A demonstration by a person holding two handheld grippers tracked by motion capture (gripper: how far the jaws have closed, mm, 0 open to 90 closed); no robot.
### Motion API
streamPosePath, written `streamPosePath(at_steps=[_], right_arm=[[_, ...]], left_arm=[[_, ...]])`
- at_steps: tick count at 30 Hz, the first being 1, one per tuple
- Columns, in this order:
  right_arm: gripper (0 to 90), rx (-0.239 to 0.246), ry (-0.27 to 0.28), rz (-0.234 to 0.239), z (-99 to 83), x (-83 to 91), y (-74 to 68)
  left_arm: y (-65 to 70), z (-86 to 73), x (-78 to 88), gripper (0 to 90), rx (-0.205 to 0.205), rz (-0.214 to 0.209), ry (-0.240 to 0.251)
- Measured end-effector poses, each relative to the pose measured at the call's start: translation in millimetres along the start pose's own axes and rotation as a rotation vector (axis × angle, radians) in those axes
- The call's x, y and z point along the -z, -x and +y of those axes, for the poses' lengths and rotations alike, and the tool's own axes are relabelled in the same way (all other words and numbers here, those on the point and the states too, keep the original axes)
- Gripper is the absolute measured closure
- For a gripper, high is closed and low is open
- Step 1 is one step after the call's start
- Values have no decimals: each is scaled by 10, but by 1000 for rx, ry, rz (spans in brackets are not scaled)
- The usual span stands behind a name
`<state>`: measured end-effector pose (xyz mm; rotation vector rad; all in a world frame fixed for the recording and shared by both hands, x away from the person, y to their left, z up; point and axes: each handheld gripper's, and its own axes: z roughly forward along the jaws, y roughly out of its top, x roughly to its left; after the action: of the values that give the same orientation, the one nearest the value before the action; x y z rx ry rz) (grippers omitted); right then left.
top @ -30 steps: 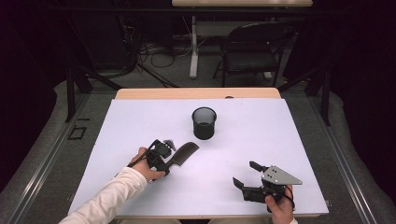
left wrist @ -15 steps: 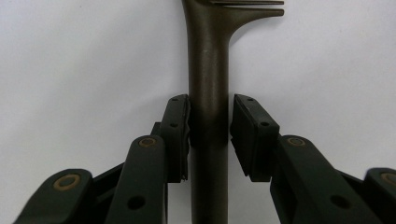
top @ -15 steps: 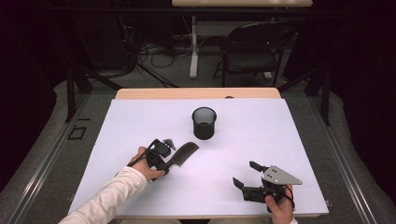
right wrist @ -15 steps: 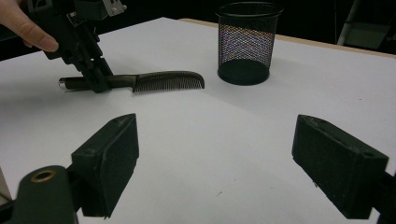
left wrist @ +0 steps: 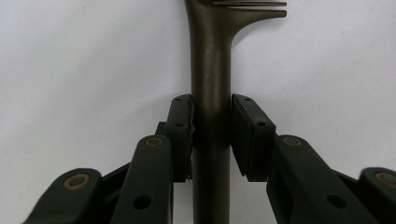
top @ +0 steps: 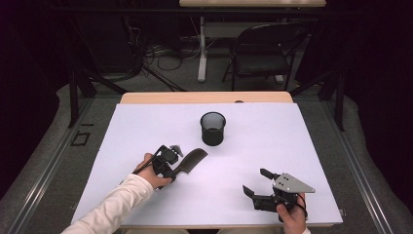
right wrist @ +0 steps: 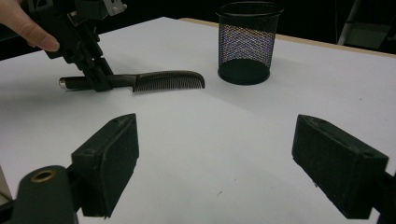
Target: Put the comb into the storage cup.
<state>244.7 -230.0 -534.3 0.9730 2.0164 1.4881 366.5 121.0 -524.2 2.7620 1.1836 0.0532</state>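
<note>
where the comb's handle runs between the pads, the grip is set — details below.

left tongs (left wrist: 211,135): clamped on the comb's handle, the jaws having just been closing onto it; both flat black pads press its sides in the left gripper view. in the high view these tongs (top: 176,165) sit at the bench's left-front part, held by a hand in a pale sleeve.

comb (right wrist: 154,80): dark, slim, gently curved along its back, with a row of fine teeth and a smooth rounded handle of dull brown-black sheen; it lies flat on the bench, teeth end toward the cup.

right tongs (right wrist: 215,168): open, nothing between the blocky matte pads; they rest low at the bench's right-front part (top: 254,187), well apart from the comb, a grey three-cornered plate on top.

cup (top: 213,128): round black wire-mesh holder, upright, near the bench's middle, just beyond the comb's tip but apart from it.

bench (top: 302,146): smooth white sheet — a wooden edge shows along the far side.
</note>
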Motion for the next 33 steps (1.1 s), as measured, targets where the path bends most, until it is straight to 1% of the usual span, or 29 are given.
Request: streamPosePath(at_steps=[10, 33], right_arm=[[145, 0, -1, -1, -1, -1, 1], [146, -2, -3, -4, -2, 0, 9]], left_arm=[[0, -2, 0, 710, -1, 1, 1], [-11, 5, 4, 724, 20, -6, -6]])
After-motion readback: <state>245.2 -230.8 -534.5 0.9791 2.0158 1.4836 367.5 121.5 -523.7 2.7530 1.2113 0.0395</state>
